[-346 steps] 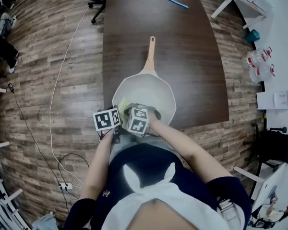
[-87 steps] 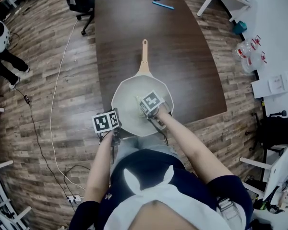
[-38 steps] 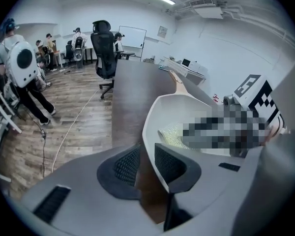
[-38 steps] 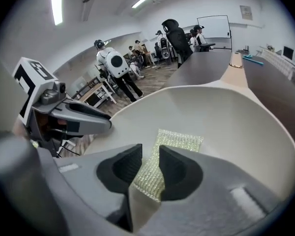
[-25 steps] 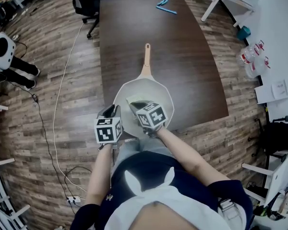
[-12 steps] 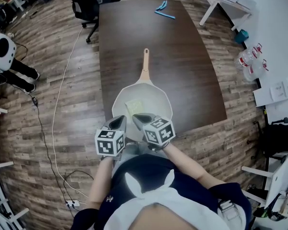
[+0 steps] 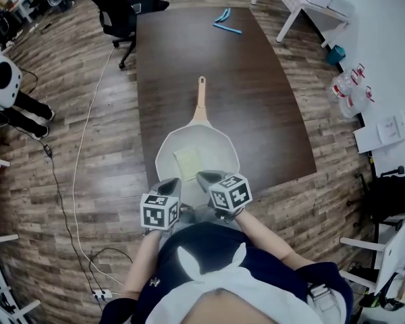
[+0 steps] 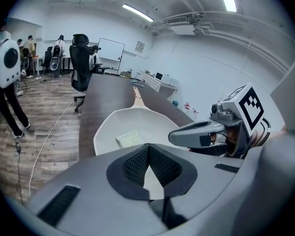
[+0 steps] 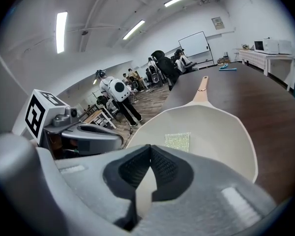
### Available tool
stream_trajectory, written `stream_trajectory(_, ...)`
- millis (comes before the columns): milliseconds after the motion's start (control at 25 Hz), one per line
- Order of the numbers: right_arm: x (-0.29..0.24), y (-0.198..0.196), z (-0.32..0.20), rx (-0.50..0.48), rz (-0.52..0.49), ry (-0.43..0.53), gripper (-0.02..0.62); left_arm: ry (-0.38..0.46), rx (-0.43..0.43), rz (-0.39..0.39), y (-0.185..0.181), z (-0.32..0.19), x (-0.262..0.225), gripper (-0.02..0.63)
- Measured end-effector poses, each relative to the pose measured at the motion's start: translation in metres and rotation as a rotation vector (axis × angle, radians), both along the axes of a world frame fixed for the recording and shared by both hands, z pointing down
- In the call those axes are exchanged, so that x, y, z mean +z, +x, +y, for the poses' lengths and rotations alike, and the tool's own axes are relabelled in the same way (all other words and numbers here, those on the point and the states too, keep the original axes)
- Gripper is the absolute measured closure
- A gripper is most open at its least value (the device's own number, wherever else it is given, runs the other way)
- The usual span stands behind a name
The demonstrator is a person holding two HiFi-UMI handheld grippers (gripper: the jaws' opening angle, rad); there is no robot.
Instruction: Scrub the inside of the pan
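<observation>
Ahead of the empty, pressed-together left gripper [image 7: 167, 185] and right gripper [image 7: 206, 179], the scrub pad [image 7: 187, 159] lies loose in the pan [image 7: 216, 144]; next, probably open one and grasp it.

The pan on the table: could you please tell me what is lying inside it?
One pale yellow-green scouring pad lies flat on the floor of the pan; nothing else shows in it. The patch of pan floor beneath the pad is covered.

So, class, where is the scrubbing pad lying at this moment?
In the head view the scrubbing pad lies flat inside the cream pan, slightly left of its centre, at the near end of the dark table.
</observation>
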State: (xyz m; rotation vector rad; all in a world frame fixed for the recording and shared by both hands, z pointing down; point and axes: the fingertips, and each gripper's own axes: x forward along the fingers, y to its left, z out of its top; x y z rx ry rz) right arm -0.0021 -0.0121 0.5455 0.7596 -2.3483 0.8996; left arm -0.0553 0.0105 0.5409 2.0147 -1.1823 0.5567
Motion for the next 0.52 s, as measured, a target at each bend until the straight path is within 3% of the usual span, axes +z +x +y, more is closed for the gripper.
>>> stream_trajectory(520,0.006,0.011,0.006,0.003,0.029,-0.021,0.597,-0.030,0.045,-0.010,0.018,0.003,0.005,0.601)
